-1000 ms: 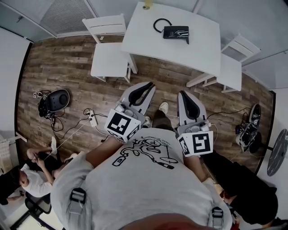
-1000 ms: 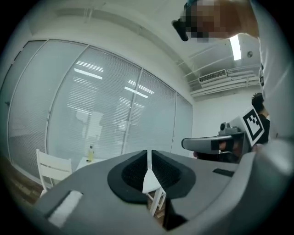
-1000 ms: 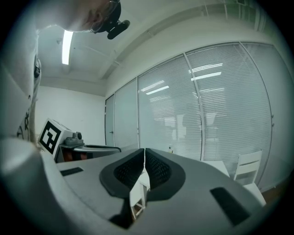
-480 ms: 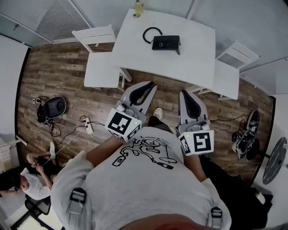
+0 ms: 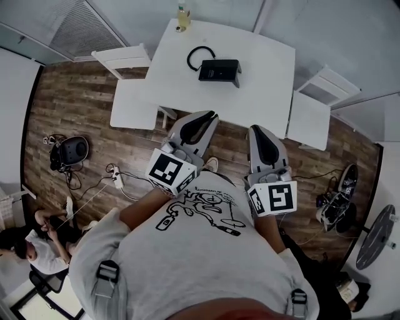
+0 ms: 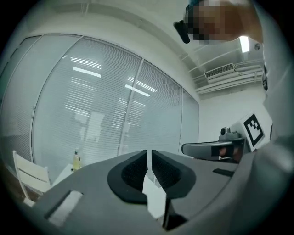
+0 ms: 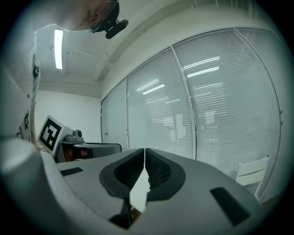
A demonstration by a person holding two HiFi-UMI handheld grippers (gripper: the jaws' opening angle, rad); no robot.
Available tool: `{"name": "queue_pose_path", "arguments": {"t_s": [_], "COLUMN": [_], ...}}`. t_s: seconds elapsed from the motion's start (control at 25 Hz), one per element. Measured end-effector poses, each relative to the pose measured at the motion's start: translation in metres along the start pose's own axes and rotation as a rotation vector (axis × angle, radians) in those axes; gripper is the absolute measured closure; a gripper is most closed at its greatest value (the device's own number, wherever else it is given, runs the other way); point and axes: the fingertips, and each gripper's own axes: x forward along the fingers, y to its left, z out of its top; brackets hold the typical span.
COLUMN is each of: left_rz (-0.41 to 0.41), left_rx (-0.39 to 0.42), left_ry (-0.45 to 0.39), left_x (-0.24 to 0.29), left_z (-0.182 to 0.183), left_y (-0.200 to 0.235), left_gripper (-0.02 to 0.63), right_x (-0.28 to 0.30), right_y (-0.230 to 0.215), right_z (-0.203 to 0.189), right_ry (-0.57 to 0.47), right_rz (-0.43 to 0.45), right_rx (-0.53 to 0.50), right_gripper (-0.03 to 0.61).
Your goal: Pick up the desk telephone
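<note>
A black desk telephone [image 5: 219, 69] with a curled black cord [image 5: 199, 55] lies on the white table [image 5: 262, 69] ahead of me in the head view. My left gripper [image 5: 211, 115] is held level just short of the table's near edge, its jaws shut on nothing. My right gripper [image 5: 254, 130] is beside it, also shut and empty. In the left gripper view the left gripper [image 6: 149, 158] has its pads together and the right gripper [image 6: 216, 149] shows to its right. In the right gripper view the right gripper [image 7: 144, 158] is closed too. The telephone is hidden in both gripper views.
White chairs stand at the table's left [image 5: 128, 94] and right [image 5: 315, 106]. A small yellow bottle [image 5: 182, 15] stands at the table's far edge. On the wooden floor [image 5: 75, 100] lie cables with a power strip [image 5: 115, 178], a black device [image 5: 70, 150] and shoes [image 5: 334, 206]. A person [image 5: 31, 240] sits at lower left.
The table and telephone have come nearer and shifted left in the head view as I walk toward them. Both grippers stay shut and keep their pose.
</note>
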Motion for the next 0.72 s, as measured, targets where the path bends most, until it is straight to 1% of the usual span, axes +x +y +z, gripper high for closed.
{"name": "queue_pose_path", "arguments": {"t_s": [0.12, 0.36, 0.56, 0.72], "left_rz": [0.007, 0.025, 0.038, 0.046], "left_rx": [-0.008, -0.010, -0.017, -0.025], "left_ry": [0.004, 0.019, 0.018, 0.018], "left_x": [0.013, 0.030, 0.044, 0.058], "left_z": [-0.002, -0.005, -0.004, -0.001], "left_y": [0.002, 0.013, 0.031, 0.057], "left_gripper": [0.586, 0.586, 0.586, 0.586], "right_x": [0.008, 0.025, 0.044, 0.073], "right_y": [-0.013, -0.026, -0.039, -0.051], "right_z": [-0.002, -0.005, -0.004, -0.001], "right_ry": [0.005, 0.011, 0.012, 0.015], "right_rz": [0.006, 0.025, 0.019, 0.015], "right_rx": [0.008, 0.023, 0.027, 0.017], "right_gripper": [0.571, 0.571, 0.571, 0.571]}}
